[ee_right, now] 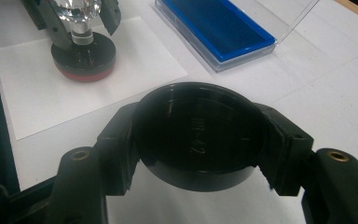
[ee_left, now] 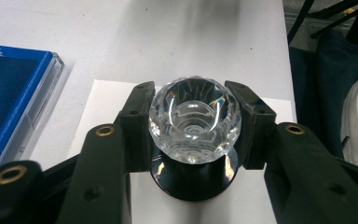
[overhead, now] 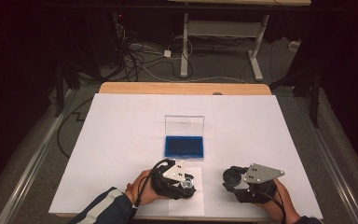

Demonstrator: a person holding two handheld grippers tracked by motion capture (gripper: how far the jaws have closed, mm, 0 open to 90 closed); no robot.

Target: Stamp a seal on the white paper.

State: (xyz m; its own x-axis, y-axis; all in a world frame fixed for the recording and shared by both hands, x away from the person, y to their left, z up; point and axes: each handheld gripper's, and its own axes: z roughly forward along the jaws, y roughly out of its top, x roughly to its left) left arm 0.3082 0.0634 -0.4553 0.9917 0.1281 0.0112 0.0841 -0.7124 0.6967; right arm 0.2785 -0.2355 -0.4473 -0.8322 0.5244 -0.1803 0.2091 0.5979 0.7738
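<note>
A clear faceted crystal (ee_left: 194, 119) stands on a round black base (ee_left: 193, 182) with a red underside (ee_right: 85, 74). My left gripper (ee_left: 191, 105) is shut on the crystal, one jaw pressing each side of it; in the high view it (overhead: 185, 183) is at the front middle of the table. The base rests on a small white sheet (ee_right: 42, 93). My right gripper (ee_right: 196, 122) is shut on a round black cap (ee_right: 198, 135), which it holds just above the table to the right of the left gripper (ee_right: 107, 11). In the high view the cap (overhead: 230, 177) sits at the front right.
An open case with a blue lining (overhead: 184, 145) and an upright clear lid (overhead: 184, 125) lies in the middle of the white table cover (overhead: 261, 130), just beyond the left gripper. The table's front edge is close behind both hands. The wooden far edge (overhead: 182, 87) borders the floor.
</note>
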